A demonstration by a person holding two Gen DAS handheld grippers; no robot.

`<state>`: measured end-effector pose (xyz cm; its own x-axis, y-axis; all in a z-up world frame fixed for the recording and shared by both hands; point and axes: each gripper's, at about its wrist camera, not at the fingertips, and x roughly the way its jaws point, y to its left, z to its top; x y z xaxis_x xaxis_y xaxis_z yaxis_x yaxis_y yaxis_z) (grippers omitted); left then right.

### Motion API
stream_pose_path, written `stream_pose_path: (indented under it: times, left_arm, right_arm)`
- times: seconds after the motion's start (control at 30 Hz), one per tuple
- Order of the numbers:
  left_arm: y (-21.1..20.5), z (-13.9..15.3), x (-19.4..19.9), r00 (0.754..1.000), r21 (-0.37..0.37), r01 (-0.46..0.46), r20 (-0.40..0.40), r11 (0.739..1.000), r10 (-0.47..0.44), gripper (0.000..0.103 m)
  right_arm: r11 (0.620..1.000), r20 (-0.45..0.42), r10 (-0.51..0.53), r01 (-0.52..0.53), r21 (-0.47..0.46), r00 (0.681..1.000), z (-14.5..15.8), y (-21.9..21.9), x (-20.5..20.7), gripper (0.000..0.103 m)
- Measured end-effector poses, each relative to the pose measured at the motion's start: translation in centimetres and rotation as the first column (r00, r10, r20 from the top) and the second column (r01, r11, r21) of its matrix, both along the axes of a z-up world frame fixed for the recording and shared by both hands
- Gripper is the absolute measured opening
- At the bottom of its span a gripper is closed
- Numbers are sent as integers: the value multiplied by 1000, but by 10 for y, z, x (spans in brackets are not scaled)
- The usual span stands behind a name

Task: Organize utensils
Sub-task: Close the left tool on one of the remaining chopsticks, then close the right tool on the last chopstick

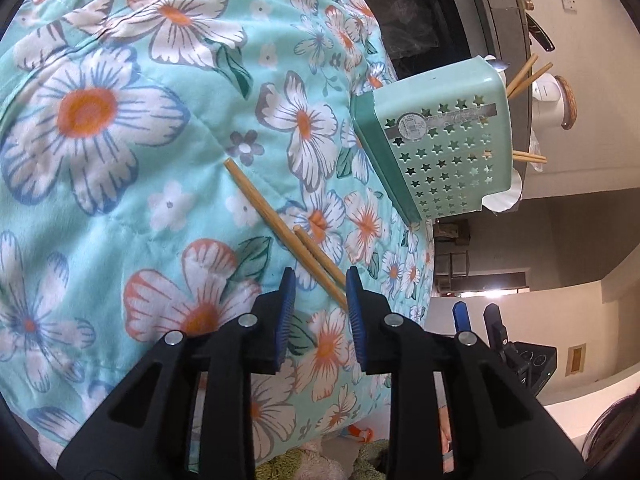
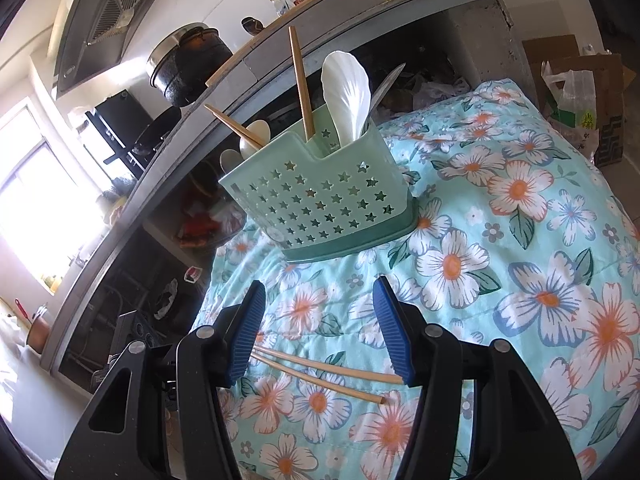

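Observation:
Two wooden chopsticks (image 1: 280,224) lie side by side on the flowered cloth (image 1: 120,160). My left gripper (image 1: 320,280) is open, its blue fingertips either side of their near ends. A mint green utensil holder with star holes (image 1: 444,152) stands beyond, holding chopsticks and white spoons. In the right wrist view the holder (image 2: 320,204) stands ahead with chopsticks (image 2: 300,84), a white spoon (image 2: 346,96) and a metal utensil in it. My right gripper (image 2: 320,328) is open above the two loose chopsticks (image 2: 328,372). The right gripper also shows in the left wrist view (image 1: 476,316).
A grey counter (image 2: 200,120) runs behind the cloth, with a black pot (image 2: 188,64), bottles and a range hood above. A cardboard box with a plastic bag (image 2: 572,92) stands at the right. The cloth's edge falls off near the holder.

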<state>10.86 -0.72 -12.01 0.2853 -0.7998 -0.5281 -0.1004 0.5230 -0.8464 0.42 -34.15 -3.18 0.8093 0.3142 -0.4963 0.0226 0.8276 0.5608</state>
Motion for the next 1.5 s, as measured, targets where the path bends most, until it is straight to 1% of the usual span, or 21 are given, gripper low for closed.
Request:
stream_pose_path:
  times: [0.07,0.23,0.3,0.37,0.47,0.53,0.9,1.0,1.17,1.23,1.33,1.4,1.5]
  left_arm:
    - [2,-2,2,1000,-22,-23,-18,999,23,31]
    - [7,-11,9,993,-45,-95,-69,995,91,31]
    - [9,-14,10,990,-56,-119,-84,991,114,27]
    - [10,-15,10,989,-48,-125,-85,991,121,22]
    - [10,-17,10,990,-32,-124,-79,992,121,13]
    - [12,-19,9,990,-36,-124,-78,992,121,11]
    - [17,-13,2,994,-42,-109,-28,993,108,10]
    - [21,-9,-1,995,-31,-96,-7,995,96,10]
    - [27,2,-6,997,-1,-62,51,998,62,10]
    - [28,6,-8,996,19,-46,76,999,44,10]
    - [30,10,-11,994,61,-21,113,998,14,11]
    - [30,11,-13,992,71,-7,129,997,-2,12]
    - [32,10,-17,990,80,3,142,997,-14,12]
  right_arm:
    - [1000,0,0,0,1,1000,0,0,0,55]
    - [1000,1,0,0,1,1000,0,-1,-1,55]
    - [1000,0,-1,1,1,1000,0,-1,0,55]
    - [1000,0,-1,1,2,1000,-1,-1,0,55]
    - [1000,-2,-2,2,4,1000,-2,-3,-1,55]
    - [1000,-4,-3,3,6,1000,-2,-4,-1,55]
    - [1000,-8,-3,3,4,1000,-3,-2,-1,55]
    - [1000,-9,-2,2,1,1000,-3,0,0,55]
    - [1000,-11,10,-10,-18,1000,-1,3,3,55]
    - [999,-13,33,-34,-36,999,1,3,6,55]
    - [992,-32,104,-106,-68,994,5,3,15,55]
    - [978,-53,190,-193,-73,980,5,6,25,55]
    - [942,-103,295,-307,-139,950,2,20,41,55]
